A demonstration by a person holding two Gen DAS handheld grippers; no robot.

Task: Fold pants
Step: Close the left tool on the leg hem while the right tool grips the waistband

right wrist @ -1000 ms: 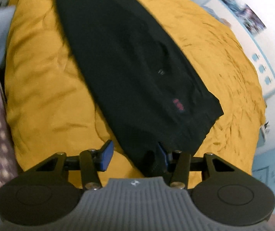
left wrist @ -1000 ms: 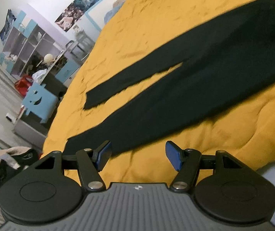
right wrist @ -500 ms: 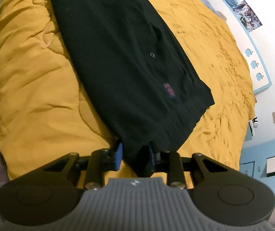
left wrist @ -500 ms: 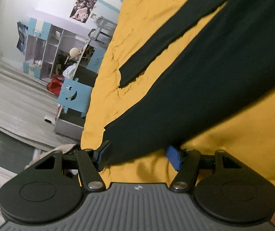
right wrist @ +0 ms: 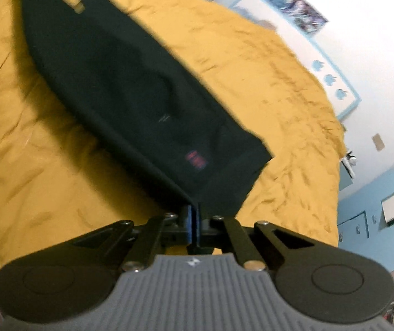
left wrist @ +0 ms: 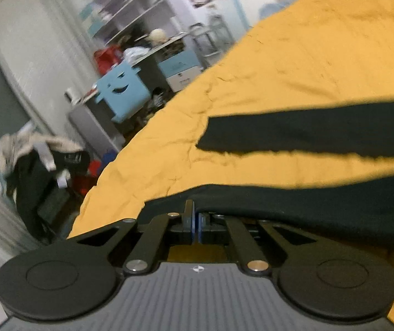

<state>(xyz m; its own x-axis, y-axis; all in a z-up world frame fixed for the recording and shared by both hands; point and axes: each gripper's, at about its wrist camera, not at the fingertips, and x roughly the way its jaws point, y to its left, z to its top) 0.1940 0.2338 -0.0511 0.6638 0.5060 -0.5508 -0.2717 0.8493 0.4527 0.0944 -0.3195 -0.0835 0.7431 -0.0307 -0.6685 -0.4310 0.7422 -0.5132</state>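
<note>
Both hand-held grippers (left wrist: pixel 196 224) (right wrist: pixel 193 222) pinch blurred black pants (right wrist: pixel 130 88), pads buried.

Materials: cloth goods, plastic and metal tooling.
Pants (right wrist: pixel 130 88): matt black knit cloth, smooth. Quilt (left wrist: pixel 293 63): mustard cloth, matt, crinkled. Left gripper (left wrist: pixel 196 220) and right gripper (right wrist: pixel 193 220): matt black plastic, ribbed grey housing, bright metal rivets.

Black pants (right wrist: pixel 130 88) with small red label (right wrist: pixel 196 160), mustard-yellow quilt (left wrist: pixel 293 63), light-blue smiley cutout (left wrist: pixel 122 91)
</note>
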